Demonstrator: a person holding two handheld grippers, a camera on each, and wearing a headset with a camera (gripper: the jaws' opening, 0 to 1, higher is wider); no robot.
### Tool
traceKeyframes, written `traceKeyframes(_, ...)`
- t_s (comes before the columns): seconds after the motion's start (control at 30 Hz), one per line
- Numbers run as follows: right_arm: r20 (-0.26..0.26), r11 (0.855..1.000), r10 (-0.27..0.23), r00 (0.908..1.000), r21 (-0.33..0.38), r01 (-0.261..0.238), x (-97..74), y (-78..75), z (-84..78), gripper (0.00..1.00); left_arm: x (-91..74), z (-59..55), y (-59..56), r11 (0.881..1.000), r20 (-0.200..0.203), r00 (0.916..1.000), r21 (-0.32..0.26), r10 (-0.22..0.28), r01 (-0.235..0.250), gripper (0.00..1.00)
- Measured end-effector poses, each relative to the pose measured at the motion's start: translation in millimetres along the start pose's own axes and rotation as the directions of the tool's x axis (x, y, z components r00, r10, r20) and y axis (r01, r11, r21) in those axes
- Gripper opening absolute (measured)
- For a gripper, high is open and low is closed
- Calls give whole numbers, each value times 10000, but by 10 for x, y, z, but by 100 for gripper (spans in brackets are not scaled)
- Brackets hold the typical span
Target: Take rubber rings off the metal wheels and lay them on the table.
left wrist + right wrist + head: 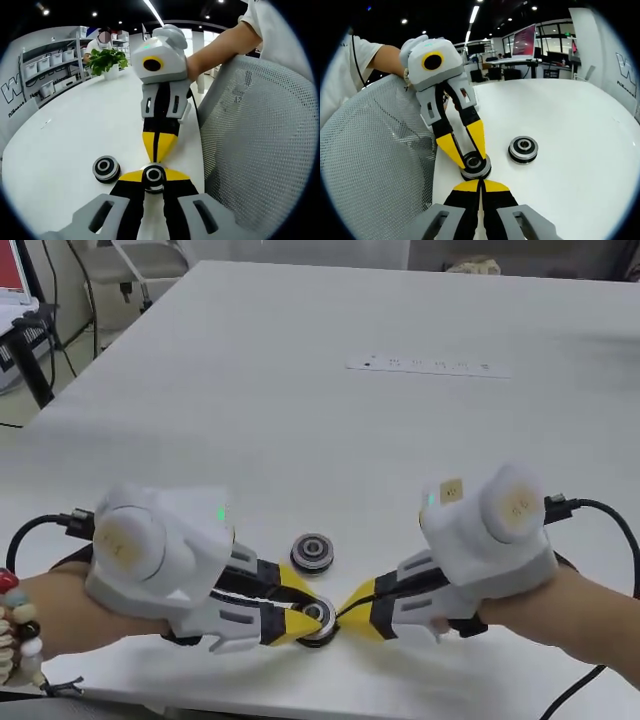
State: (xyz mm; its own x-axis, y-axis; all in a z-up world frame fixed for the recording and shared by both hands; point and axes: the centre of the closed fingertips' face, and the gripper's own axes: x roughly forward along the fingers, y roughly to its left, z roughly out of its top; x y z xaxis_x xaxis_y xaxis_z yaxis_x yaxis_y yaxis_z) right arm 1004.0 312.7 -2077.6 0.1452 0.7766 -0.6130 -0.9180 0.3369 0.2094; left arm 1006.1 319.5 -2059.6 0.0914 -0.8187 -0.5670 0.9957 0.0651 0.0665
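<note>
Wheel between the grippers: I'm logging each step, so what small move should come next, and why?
Probably the right gripper should pull back slightly to peel the rubber ring: the left gripper clamps the wheel, and the right's shut tips sit at its rim.

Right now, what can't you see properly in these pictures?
- Head view: the held wheel is mostly covered by the yellow jaws of the left gripper and right gripper, so its rubber ring can't be judged.
- Right gripper view: whether the right gripper's closed tips pinch any rubber is hidden beneath them.
- Head view: the far white strip is too small to identify.
</note>
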Motion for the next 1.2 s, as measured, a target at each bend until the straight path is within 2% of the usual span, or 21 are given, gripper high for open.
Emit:
traceKeyframes(0.13, 88, 9984, 21, 10000, 565, -26, -18, -15, 7, 0, -1, -1, -1, 10000, 8, 10000, -10, 0, 0, 8)
traceKeyframes(0.3, 274, 9852, 66, 9996, 1712, -112, -46, -35, 22, 0, -6, -6, 2, 10000, 23, 10000, -48, 5, -4, 8)
traceKeyframes(0.4, 329, 9794, 47, 9994, 2017, -113, -61, -53, 16, 0, -5, -14, 14, 10000, 34, 10000, -70, 39, -39, 7)
traceKeyframes(0.43, 457, 9714, 50, 9989, 2371, -157, -73, -60, 28, 0, -6, -15, 16, 9999, 30, 10000, -105, 50, -49, 7)
traceKeyframes(0.5, 548, 9669, 86, 9985, 2542, -223, -84, -64, 38, 0, -1, -14, 14, 9999, 18, 10000, -131, 55, -55, 7)
traceKeyframes(0.6, 912, 9466, 282, 9954, 3176, -560, -89, -24, 103, 0, 1, -13, 12, 9999, -6, 10000, -119, 48, -48, 7)
traceKeyframes(1.0, 898, 9392, 256, 9956, 3389, -548, -73, -1, 127, 0, 4, -15, 15, 10000, -7, 10000, -83, -34, 34, 7)
traceKeyframes(1.2, 916, 9427, 274, 9954, 3288, -562, -69, 15, 146, 0, 7, -12, 14, 10000, -19, 10000, 14, -33, 33, 7)
